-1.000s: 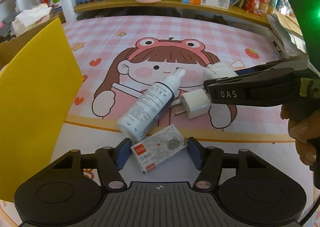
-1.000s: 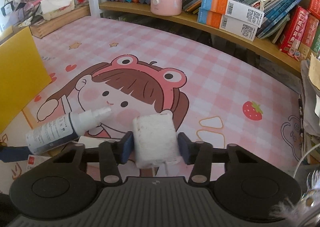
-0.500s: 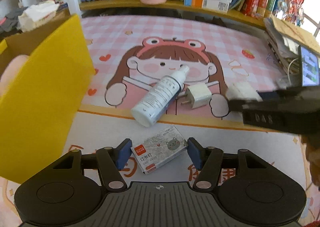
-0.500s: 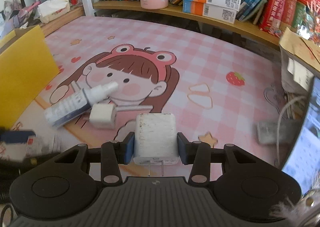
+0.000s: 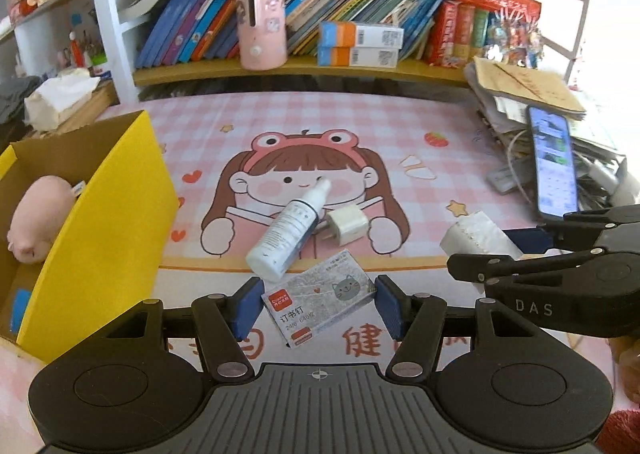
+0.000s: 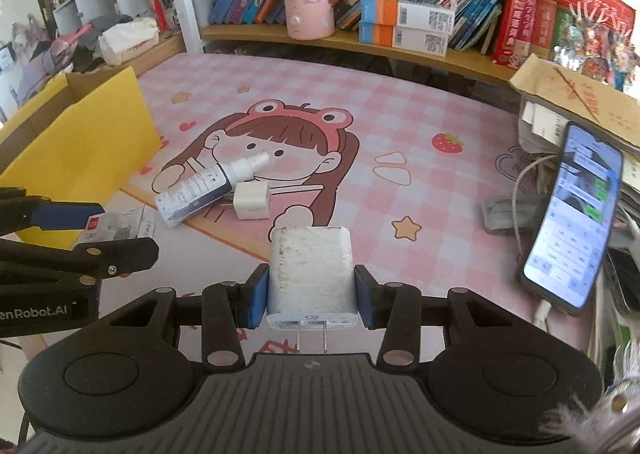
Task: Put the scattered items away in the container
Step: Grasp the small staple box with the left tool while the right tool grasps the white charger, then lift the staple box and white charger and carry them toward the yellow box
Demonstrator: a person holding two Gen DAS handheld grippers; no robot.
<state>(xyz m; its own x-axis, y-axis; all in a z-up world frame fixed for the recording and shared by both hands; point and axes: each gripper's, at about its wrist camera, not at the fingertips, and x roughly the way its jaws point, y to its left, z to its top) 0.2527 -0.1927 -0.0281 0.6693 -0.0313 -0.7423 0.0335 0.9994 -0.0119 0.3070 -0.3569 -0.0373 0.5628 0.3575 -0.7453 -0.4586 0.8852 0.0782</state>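
My left gripper [image 5: 316,304] is shut on a grey staple box [image 5: 318,300] with a cat on it, held above the desk mat. My right gripper [image 6: 311,298] is shut on a large white charger [image 6: 311,274], prongs toward the camera; it also shows in the left wrist view [image 5: 476,238]. A white spray bottle [image 5: 286,232] and a small white plug [image 5: 346,228] lie together on the mat. The yellow cardboard box [image 5: 100,238] stands at the left with a pink plush toy [image 5: 34,220] inside.
A phone [image 6: 572,214] leans on a pile of papers and cables at the right. A bookshelf with a pink holder [image 5: 261,24] runs along the back. A tissue box [image 5: 60,98] sits at the back left.
Both grippers have lifted and pulled back with their items. The view is higher, and the inside of the yellow box with the plush toy now shows.
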